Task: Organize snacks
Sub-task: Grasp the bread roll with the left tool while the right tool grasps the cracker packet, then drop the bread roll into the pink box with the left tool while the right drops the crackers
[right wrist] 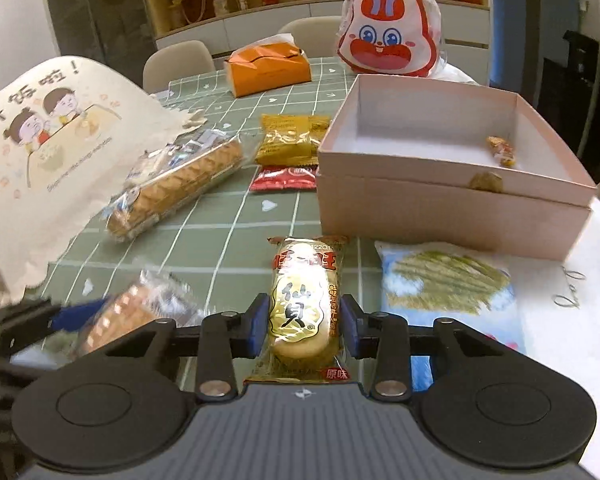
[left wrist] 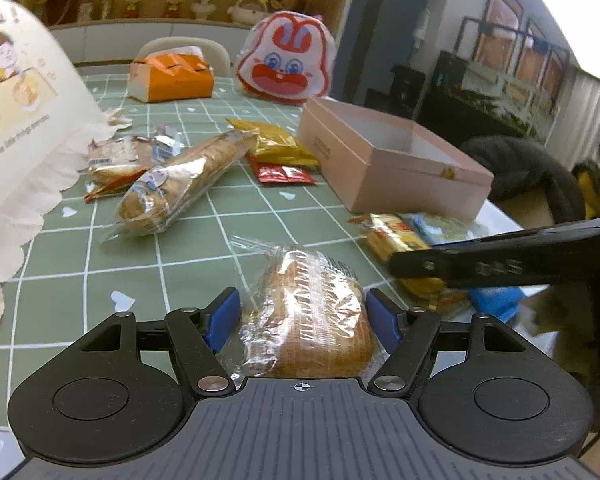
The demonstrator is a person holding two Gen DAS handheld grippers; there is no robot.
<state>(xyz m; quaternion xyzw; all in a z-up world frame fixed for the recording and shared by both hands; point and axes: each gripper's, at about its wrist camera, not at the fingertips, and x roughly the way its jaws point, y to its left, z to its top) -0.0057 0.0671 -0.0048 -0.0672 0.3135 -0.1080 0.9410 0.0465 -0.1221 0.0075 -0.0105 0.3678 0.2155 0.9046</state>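
Note:
My left gripper [left wrist: 303,316] has its blue pads on both sides of a clear-wrapped bread pack [left wrist: 308,316] on the green checked tablecloth; the same pack shows blurred in the right wrist view [right wrist: 132,312]. My right gripper [right wrist: 304,326] is shut on a gold rice cracker packet [right wrist: 304,312], in front of the open pink box [right wrist: 440,204]. The pink box [left wrist: 384,160] holds one small wrapped snack [right wrist: 500,150]. In the left wrist view the right gripper's black finger [left wrist: 500,260] reaches in from the right.
A long biscuit pack [left wrist: 180,184], a yellow packet [left wrist: 276,142] and a red sachet [left wrist: 284,174] lie mid-table. A cartoon paper bag [right wrist: 40,152] stands left. An orange tissue box [right wrist: 268,68] and rabbit bag [right wrist: 388,36] stand at the back. A blue-and-white snack bag [right wrist: 448,280] lies right.

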